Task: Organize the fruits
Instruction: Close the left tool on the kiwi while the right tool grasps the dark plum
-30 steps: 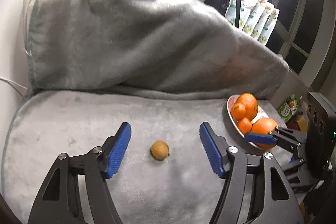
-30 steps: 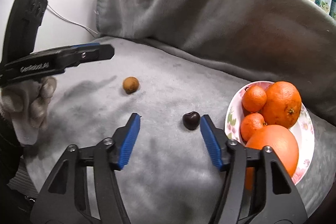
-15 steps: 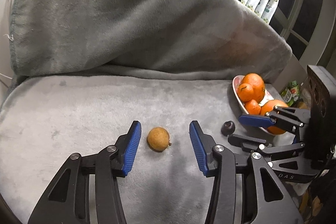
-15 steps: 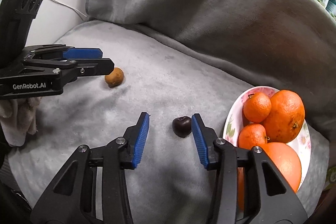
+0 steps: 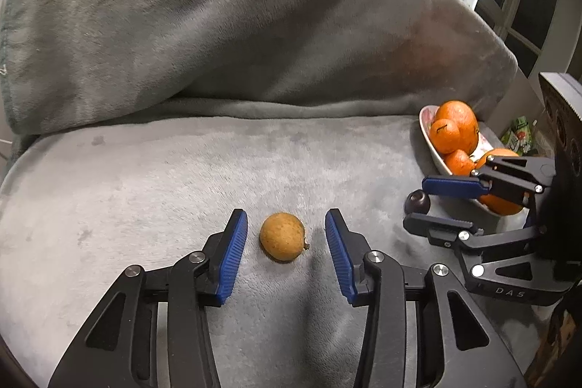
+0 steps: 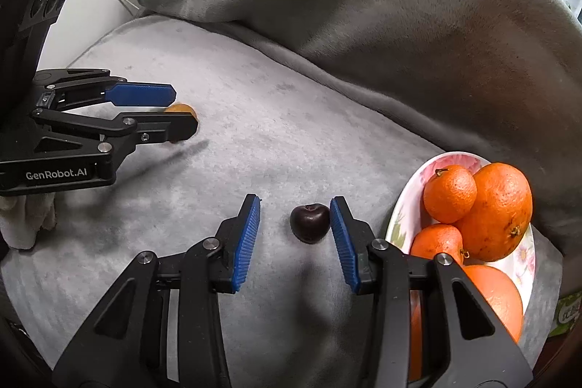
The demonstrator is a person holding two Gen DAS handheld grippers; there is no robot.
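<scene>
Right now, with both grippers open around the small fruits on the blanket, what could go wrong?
1. The cherry sits nearer one pad of the right gripper; closing may push it sideways.
2. The soft blanket may be pinched with the brown fruit by the left gripper.
3. The plate is crowded with oranges; added fruit might roll off.

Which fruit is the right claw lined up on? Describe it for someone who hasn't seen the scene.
Start at the floral plate of oranges on the grey blanket. Just left of it, on the blanket between the right claw's open blue pads, sits a cherry. It is small, glossy and near-black, unlike the matte tan fruit.
</scene>
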